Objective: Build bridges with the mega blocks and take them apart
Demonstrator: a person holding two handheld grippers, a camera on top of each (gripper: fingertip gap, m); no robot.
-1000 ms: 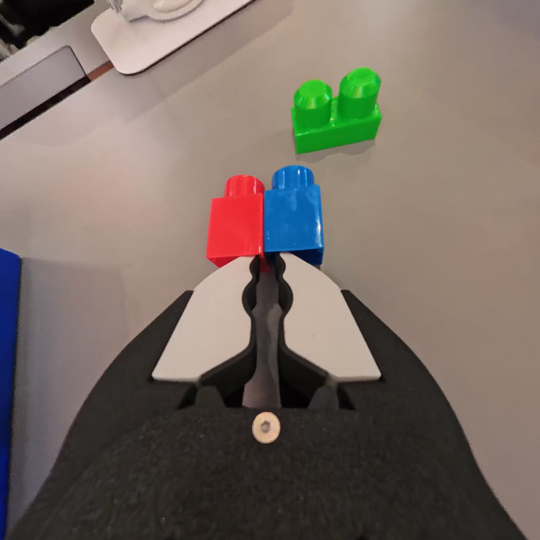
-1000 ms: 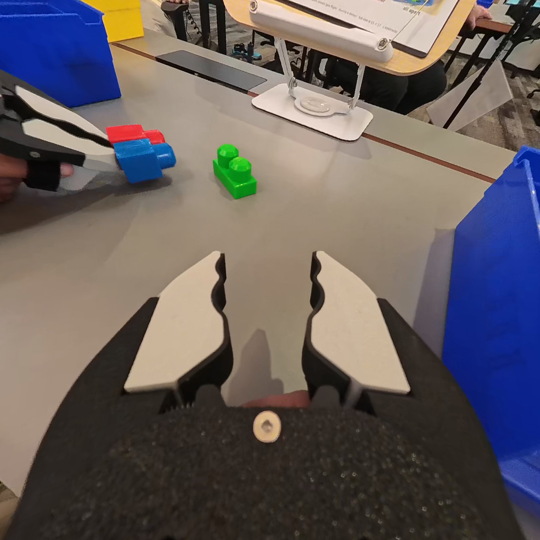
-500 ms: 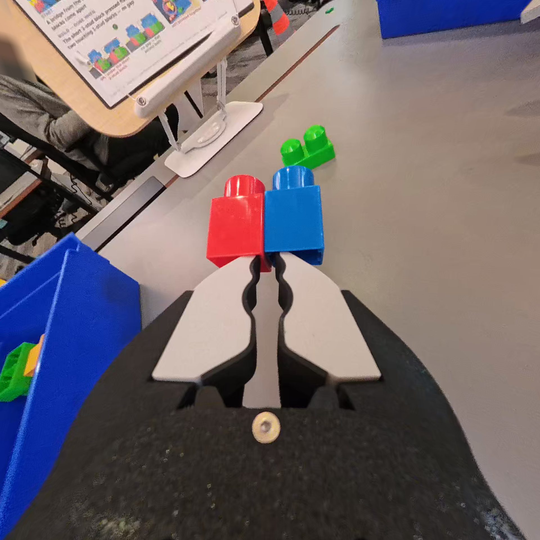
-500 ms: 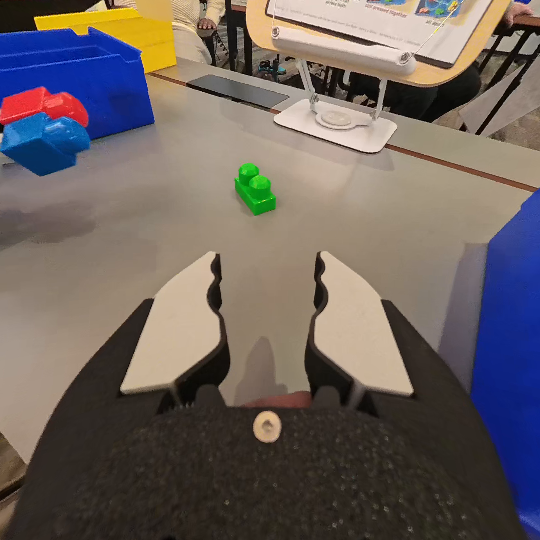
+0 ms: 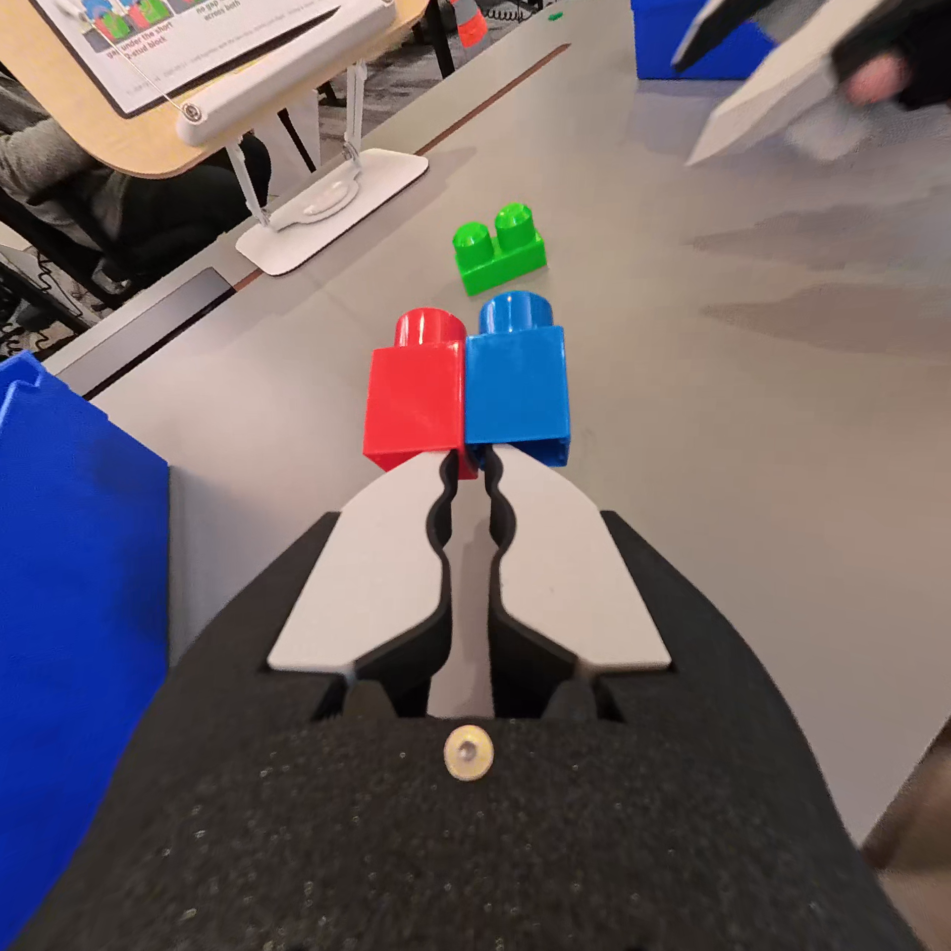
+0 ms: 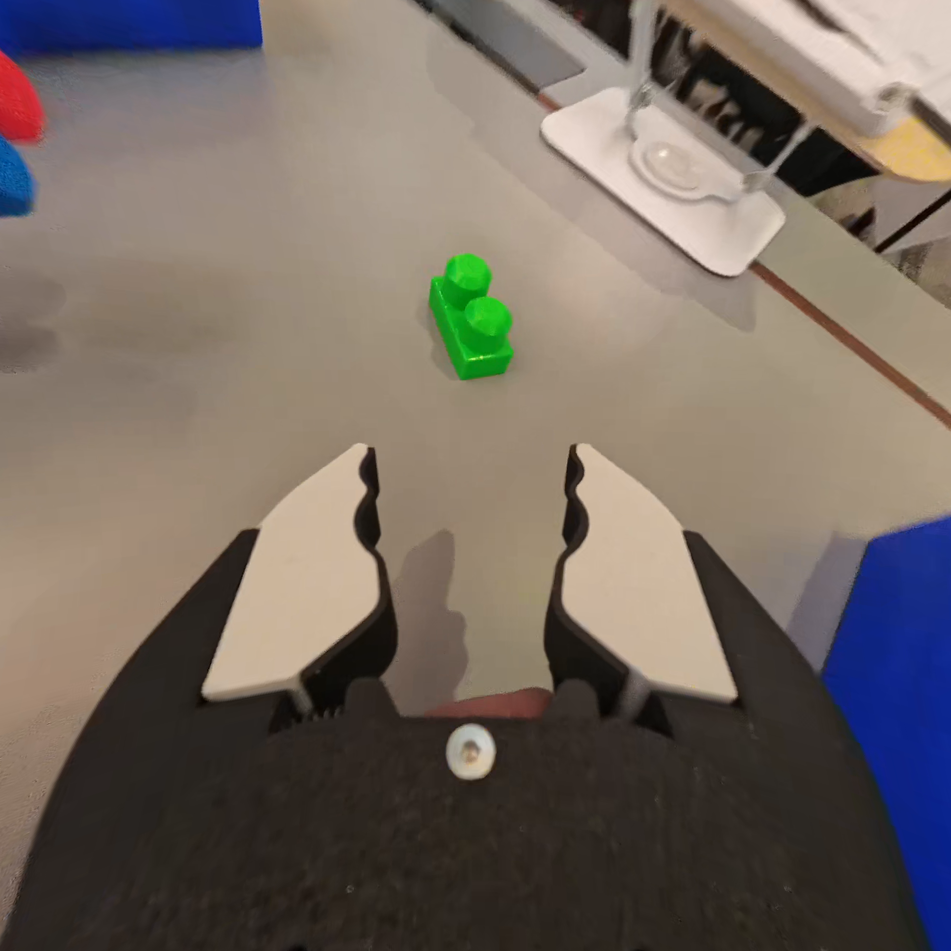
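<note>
so no bridge stands on the grey table (image 5: 720,463) right now. the left gripper (image 5: 469,465) is clamped on the inner walls of a red block (image 5: 414,401) and blue block (image 5: 517,391), side by side in the air, studs pointing away from the camera. the green two-stud block (image 6: 471,324) sits alone mid-table, studs up, its long axis running roughly toward the right gripper (image 6: 471,453), which hangs wide apart and empty just short of it. looks like teardown, or a build not started; can't tell which.
</note>
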